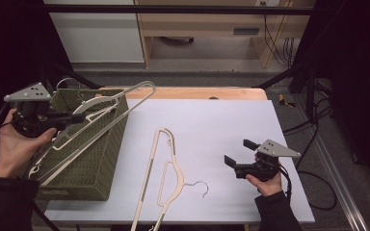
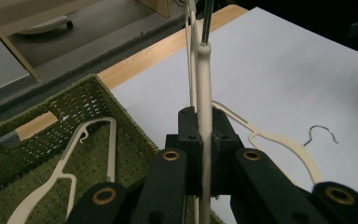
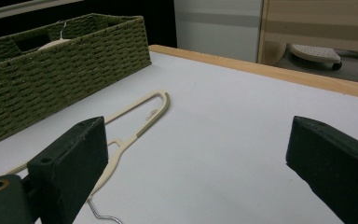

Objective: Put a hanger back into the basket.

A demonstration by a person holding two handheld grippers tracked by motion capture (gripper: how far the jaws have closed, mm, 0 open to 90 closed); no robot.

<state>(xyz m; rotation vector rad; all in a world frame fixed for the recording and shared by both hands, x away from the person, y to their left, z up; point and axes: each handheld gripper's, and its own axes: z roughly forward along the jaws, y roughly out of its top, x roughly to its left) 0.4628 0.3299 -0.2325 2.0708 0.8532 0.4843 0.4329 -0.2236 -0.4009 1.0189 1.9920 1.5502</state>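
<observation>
My left gripper (image 1: 77, 117) is raised over the green woven basket (image 1: 89, 163) at the table's left. It is shut on the neck of a cream hanger (image 1: 142, 86), which slants up to the right above the basket. The left gripper view has the black jaws (image 2: 204, 121) pinching that cream hanger (image 2: 203, 74). A second cream hanger (image 2: 70, 172) lies inside the basket (image 2: 74, 112). A third hanger (image 1: 166, 168) with a metal hook lies flat on the white tabletop. My right gripper (image 1: 240, 152) stands open over the table's right front, with nothing between its jaws (image 3: 200, 158).
The white sheet (image 1: 212, 125) covers the table, with a wooden edge (image 1: 197, 92) at the back. Black frame bars and cables run along the right side (image 1: 313, 125). The lying hanger (image 3: 140, 121) and the basket (image 3: 60, 60) are left of my right gripper.
</observation>
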